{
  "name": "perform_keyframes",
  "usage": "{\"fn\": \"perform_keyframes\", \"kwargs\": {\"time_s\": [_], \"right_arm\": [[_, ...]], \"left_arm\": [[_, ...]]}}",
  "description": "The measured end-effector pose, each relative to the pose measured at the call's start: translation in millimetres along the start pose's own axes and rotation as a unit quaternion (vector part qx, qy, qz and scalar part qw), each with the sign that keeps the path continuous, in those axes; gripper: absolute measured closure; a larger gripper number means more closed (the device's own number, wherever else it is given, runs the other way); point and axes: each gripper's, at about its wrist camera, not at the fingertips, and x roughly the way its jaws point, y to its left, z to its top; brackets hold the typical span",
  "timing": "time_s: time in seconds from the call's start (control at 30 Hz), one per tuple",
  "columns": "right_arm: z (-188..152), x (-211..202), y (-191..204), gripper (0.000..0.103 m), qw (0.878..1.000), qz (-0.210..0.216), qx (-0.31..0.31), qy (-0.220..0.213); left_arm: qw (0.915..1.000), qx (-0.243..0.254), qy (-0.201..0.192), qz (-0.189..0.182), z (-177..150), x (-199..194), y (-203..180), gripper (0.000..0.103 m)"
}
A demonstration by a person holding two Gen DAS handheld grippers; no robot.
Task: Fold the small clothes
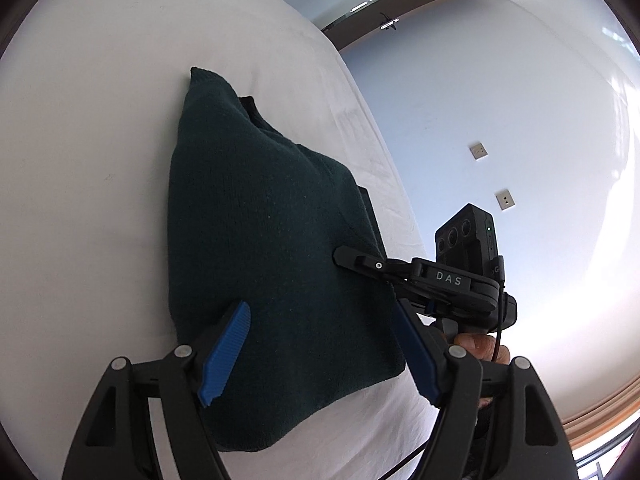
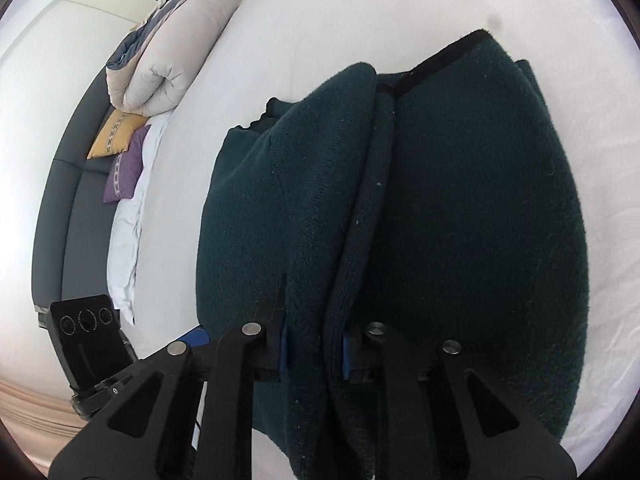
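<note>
A dark green knit garment (image 1: 264, 240) lies folded on the white bed (image 1: 80, 160). My left gripper (image 1: 320, 356) is open, its blue pads (image 1: 224, 360) spread over the garment's near edge, holding nothing. My right gripper (image 1: 352, 258) shows at the garment's right side in the left wrist view. In the right wrist view the right gripper (image 2: 314, 344) is shut on a raised fold of the green garment (image 2: 472, 208), with the cloth pinched between its blue pads (image 2: 284, 344). A black trim edge (image 2: 436, 60) runs along the garment's far side.
The white bed sheet (image 2: 320, 20) spreads around the garment. A rolled duvet (image 2: 160, 52), a yellow pillow (image 2: 116, 136) and a purple pillow (image 2: 126, 172) lie at the headboard (image 2: 68, 216). A pale wall with sockets (image 1: 504, 200) stands beyond the bed edge.
</note>
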Motion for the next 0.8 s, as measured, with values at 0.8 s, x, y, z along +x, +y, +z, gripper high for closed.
{"fn": "perform_keyframes", "kwargs": {"time_s": [0.8], "right_arm": [[7,-68,-70,0.089,0.999,-0.016,0.010,-0.045]], "left_arm": [[0.9959,0.082,0.026,0.027,-14,51,-69,0.029]]}}
